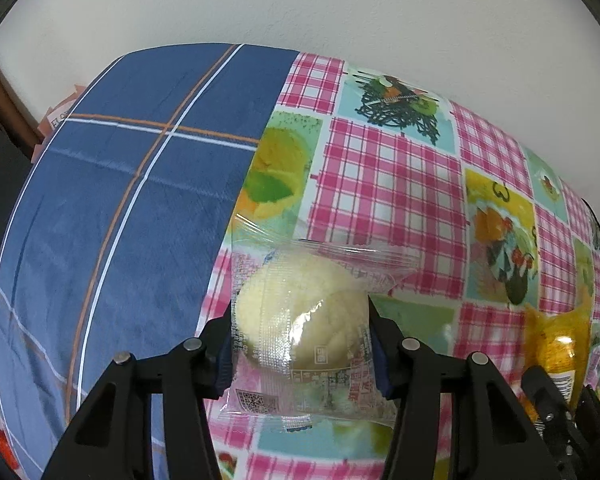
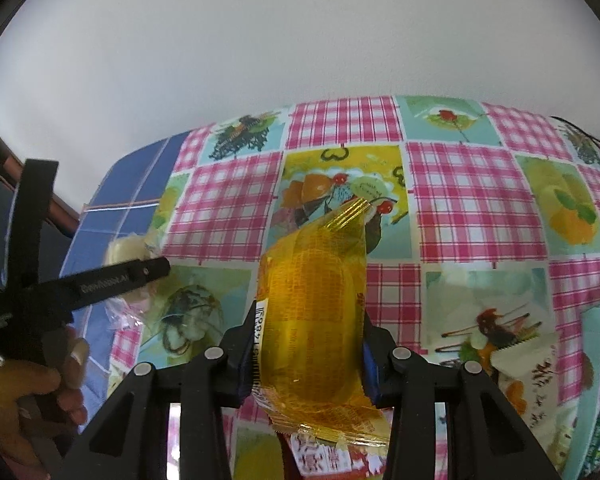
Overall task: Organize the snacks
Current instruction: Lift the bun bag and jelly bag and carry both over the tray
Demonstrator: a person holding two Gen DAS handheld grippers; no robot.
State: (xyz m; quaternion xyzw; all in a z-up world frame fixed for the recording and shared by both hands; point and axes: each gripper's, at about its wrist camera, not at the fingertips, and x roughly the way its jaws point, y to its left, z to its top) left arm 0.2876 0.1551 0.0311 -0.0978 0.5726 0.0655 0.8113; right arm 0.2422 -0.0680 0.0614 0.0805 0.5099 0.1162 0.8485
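Observation:
My left gripper [image 1: 300, 344] is shut on a pale yellow bun in a clear wrapper [image 1: 296, 320], held above the pink checked tablecloth [image 1: 384, 184]. My right gripper [image 2: 306, 344] is shut on an orange-wrapped snack [image 2: 312, 312], held upright above the same cloth [image 2: 472, 196]. The orange snack [image 1: 560, 336] and the right gripper show at the right edge of the left wrist view. The left gripper [image 2: 140, 276] with its bun [image 2: 124, 254] and the hand holding it show at the left of the right wrist view.
A blue plaid cloth [image 1: 112, 208] covers the table's left part. More snack packets lie at the right [image 2: 540, 368] and under the right gripper [image 2: 324, 456]. A white wall [image 2: 300, 40] stands behind the table.

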